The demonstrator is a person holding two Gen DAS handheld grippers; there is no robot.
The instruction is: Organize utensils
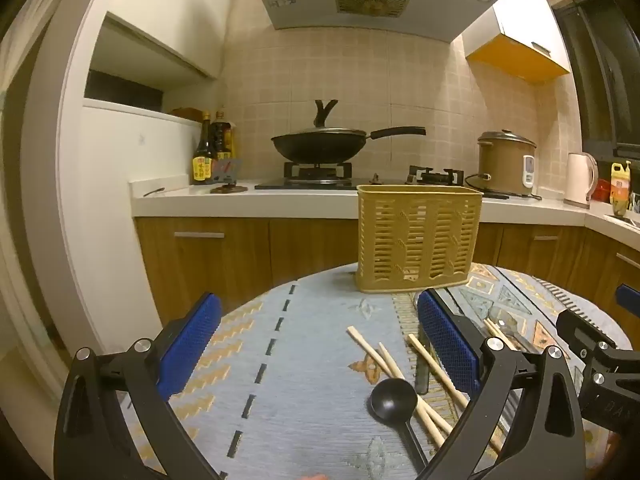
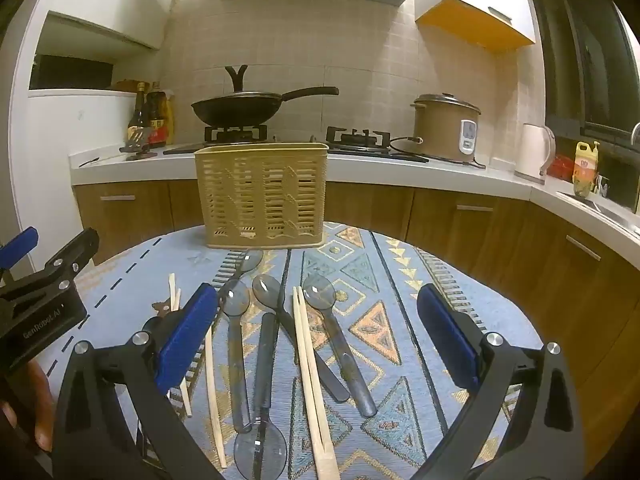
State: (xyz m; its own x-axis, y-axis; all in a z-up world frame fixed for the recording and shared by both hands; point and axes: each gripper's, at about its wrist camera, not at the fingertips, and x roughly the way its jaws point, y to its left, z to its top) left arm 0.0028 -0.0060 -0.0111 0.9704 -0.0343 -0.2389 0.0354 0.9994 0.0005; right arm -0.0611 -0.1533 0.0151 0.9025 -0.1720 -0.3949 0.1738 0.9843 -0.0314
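A tan slotted utensil basket (image 1: 416, 236) (image 2: 262, 196) stands upright at the far edge of the round table. My left gripper (image 1: 320, 344) is open over the cloth, with nothing between its blue pads. Near its right pad lie a black spoon (image 1: 394, 398) and loose wooden chopsticks (image 1: 372, 350). My right gripper (image 2: 318, 334) is also open, hovering above several grey translucent spoons (image 2: 266, 296) and a pair of chopsticks (image 2: 308, 360) lying side by side. More chopsticks (image 2: 212, 380) lie partly hidden under its left pad.
A blue patterned cloth (image 1: 280, 400) covers the table. Behind it runs a kitchen counter (image 2: 380, 170) holding a wok (image 2: 240, 108) on the stove, a rice cooker (image 2: 448, 128), a kettle (image 2: 534, 152) and sauce bottles (image 1: 204, 160). A hand (image 2: 40, 412) shows at lower left.
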